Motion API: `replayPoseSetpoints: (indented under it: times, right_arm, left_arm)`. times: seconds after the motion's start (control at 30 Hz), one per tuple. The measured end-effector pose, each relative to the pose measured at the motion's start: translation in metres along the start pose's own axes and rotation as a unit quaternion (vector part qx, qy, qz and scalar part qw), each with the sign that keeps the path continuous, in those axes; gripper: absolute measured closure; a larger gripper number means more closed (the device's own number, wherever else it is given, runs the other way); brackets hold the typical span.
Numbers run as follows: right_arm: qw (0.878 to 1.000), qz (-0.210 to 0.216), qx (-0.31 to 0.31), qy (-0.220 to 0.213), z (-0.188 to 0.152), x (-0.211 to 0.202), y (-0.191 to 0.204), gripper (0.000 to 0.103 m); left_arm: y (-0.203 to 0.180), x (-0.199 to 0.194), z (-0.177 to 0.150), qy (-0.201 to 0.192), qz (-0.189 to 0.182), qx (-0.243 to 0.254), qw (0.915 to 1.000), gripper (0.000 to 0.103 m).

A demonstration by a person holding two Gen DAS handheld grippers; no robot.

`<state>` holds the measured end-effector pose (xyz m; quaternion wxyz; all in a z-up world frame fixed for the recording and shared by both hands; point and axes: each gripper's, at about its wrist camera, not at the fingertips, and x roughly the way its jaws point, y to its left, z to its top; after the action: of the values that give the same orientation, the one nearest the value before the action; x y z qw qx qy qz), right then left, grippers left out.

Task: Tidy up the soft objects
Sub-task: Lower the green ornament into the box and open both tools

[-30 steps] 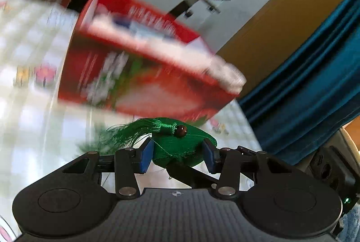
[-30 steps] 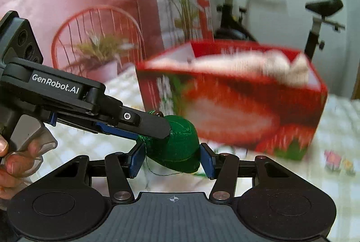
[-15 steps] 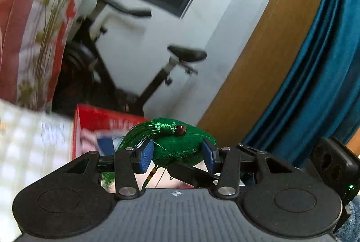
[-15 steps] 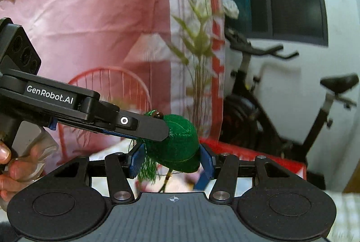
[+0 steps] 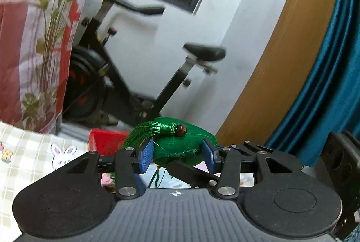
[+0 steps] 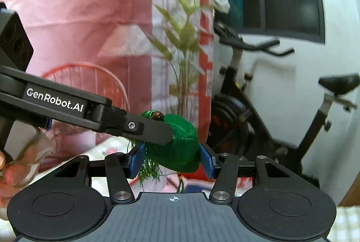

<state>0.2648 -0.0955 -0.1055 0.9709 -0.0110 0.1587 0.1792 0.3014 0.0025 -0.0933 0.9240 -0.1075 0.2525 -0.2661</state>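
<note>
Tongs: left tongs (image 5: 177, 157) and right tongs (image 6: 171, 161) both pinch one green pouch (image 5: 180, 145), held in the air.
Change: both have risen; a second ago the red box (image 5: 105, 140) filled the view, now only its corner shows below, on the counter (image 5: 33, 152).
Meaning: pouch likely clears the rim, ready to drop in.
Far: bike (image 5: 135, 75), idle.

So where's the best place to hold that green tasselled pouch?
The plump middle of the green pouch, squeezed across its width from the sides, as the left claw and right claw do. The tassel end is loose thread and would slip.
</note>
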Motion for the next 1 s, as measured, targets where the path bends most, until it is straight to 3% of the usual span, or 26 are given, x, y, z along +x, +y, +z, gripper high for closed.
replayPoseSetpoints:
  times: [0.17,0.33,0.43,0.57,0.67,0.73,0.87,0.93,1.0]
  right_arm:
    - [0.999,-0.009,0.033,0.038,-0.028,0.031,-0.003,0.054]
    - [0.996,-0.015,0.041,0.072,-0.043,0.050,0.000,0.053]
    - [0.996,-0.014,0.034,0.085,-0.048,0.056,0.003,0.047]
    - [0.994,-0.030,0.034,0.098,-0.051,0.053,0.004,0.044]
    - [0.994,-0.044,0.042,0.095,-0.050,0.041,0.000,0.033]
    - [0.993,-0.059,0.042,0.090,-0.049,0.030,-0.003,0.019]
    - [0.992,-0.084,0.047,0.078,-0.044,0.007,-0.012,0.003]
    - [0.992,-0.088,0.052,0.069,-0.041,-0.006,-0.016,0.001]
    - [0.992,-0.095,0.057,0.061,-0.038,-0.020,-0.020,0.000]
  left_arm:
    - [0.028,0.029,-0.013,0.043,0.010,-0.012,0.9989,0.054]
    - [0.044,0.037,-0.015,0.059,0.029,-0.005,0.9978,0.051]
    - [0.045,0.037,-0.016,0.058,0.034,0.008,0.9977,0.035]
    - [0.042,0.033,-0.016,0.057,0.052,0.024,0.9967,0.021]
    - [0.036,0.024,-0.014,0.046,0.067,0.032,0.9962,0.006]
    - [0.032,0.014,-0.013,0.038,0.076,0.033,0.9959,0.001]
    - [0.021,-0.001,-0.011,0.028,0.109,0.043,0.9927,0.000]
    - [0.012,-0.007,-0.011,0.034,0.155,0.056,0.9857,0.000]
    - [0.002,-0.014,-0.013,0.037,0.165,0.076,0.9826,0.000]
